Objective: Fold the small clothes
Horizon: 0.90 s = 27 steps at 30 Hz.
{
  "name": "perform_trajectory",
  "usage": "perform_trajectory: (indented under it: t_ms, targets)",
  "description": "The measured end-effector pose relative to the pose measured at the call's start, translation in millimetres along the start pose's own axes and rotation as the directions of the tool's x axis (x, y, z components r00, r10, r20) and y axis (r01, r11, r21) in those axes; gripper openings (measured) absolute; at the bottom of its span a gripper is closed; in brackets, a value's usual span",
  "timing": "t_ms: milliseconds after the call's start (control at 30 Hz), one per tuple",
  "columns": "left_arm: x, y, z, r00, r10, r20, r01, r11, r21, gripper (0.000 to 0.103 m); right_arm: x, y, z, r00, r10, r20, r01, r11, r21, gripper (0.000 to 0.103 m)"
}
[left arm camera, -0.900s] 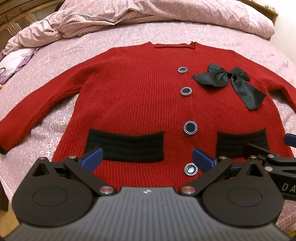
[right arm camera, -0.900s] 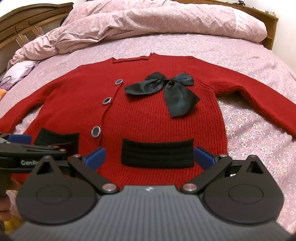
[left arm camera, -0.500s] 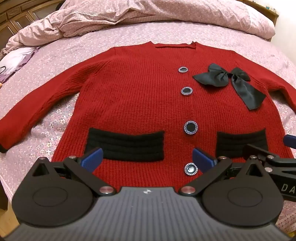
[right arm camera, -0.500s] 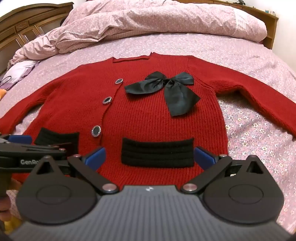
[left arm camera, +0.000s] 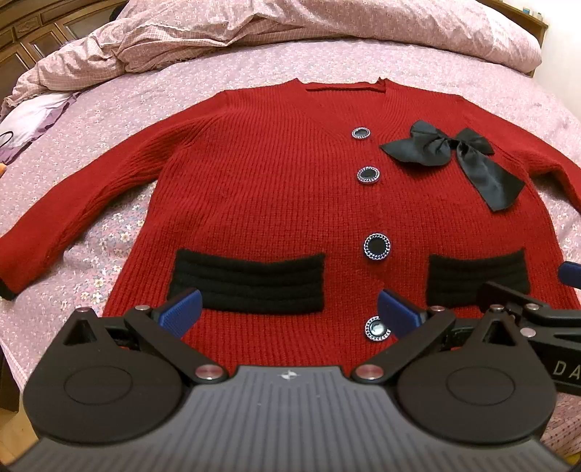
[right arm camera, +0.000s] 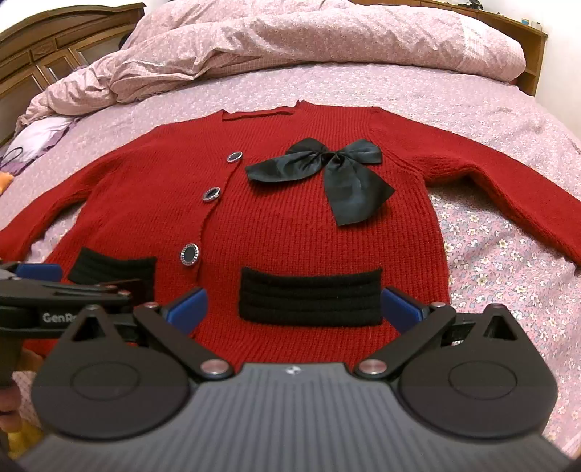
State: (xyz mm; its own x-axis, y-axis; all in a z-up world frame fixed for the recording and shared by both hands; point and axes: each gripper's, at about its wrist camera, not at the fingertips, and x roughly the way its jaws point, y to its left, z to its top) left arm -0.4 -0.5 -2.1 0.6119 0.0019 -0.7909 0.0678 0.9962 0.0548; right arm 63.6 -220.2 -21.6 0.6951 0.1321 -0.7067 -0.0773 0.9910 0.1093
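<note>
Left gripper: jaws spread wide, nothing between the blue pads, held over the hem of the red cardigan. Right gripper: jaws likewise apart and empty, framing the black pocket band. Cardigan is laid flat, front up, sleeves spread, on the pink floral bedsheet; black bow is seen on the chest; rumpled duvet lies beyond the collar

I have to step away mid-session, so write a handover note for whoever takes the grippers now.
Left gripper: open, empty, above the hem.
Right gripper: open, empty, above the hem at the other pocket.
Cardigan: flat on the bed, front up, buttoned, both sleeves spread out, bow on the chest.
Done: laid out; no fold made yet.
Left: fold in sleeves and sides, then fold the body.
</note>
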Motion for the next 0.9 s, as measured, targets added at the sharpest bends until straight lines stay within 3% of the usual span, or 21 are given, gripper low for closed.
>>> perform_trajectory:
  t_ms: [900]
  targets:
    - [1.6, 1.1, -3.1, 1.000, 0.002, -0.003, -0.002, 1.000, 0.001, 0.103, 0.1, 0.5, -0.2, 1.000, 0.001, -0.003, -0.001, 1.000, 0.000, 0.103]
